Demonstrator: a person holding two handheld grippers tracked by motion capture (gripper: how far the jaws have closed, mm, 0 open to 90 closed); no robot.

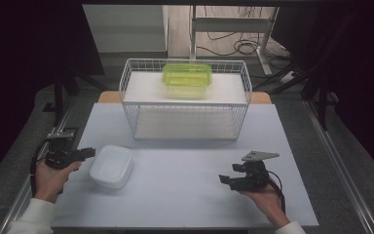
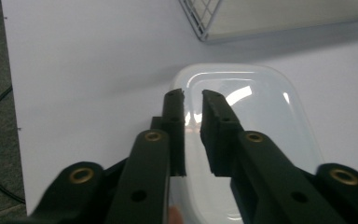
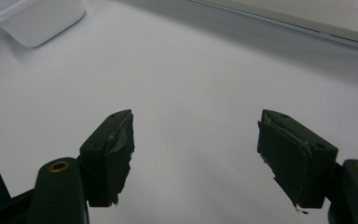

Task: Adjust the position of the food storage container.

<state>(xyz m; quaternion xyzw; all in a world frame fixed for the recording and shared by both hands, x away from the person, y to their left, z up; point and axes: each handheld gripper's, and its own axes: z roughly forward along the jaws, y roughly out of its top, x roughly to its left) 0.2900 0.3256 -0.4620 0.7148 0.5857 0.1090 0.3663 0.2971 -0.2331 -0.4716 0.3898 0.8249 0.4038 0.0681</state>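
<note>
Hands come in from the six o'clock edge of the high view, each holding a gripper over the pale surface point(image 1: 185, 195). At about eight o'clock the left gripper point(image 1: 91, 153) points toward three o'clock, and its tips meet the near-left rim of a white lidded container point(image 1: 111, 166) that lies on the surface. In the left gripper view the jaws stand narrowly apart with that rim running between them; whether the pads press on it cannot be told from these pictures. The container's glossy lid point(image 2: 256, 112) spreads beyond the jaw tips there. At about four o'clock the right gripper point(image 1: 230, 179) points toward nine o'clock, a grey three-cornered plate on top, well apart from the container. In the right gripper view its jaws stand wide open over bare surface with nothing between them, and a corner of the container point(image 3: 37, 18) shows at the far upper left. Farther off, toward twelve o'clock, a white wire basket point(image 1: 185, 100) stands on the surface. A green container point(image 1: 187, 75) sits inside it, on its upper level, toward the back.
</note>
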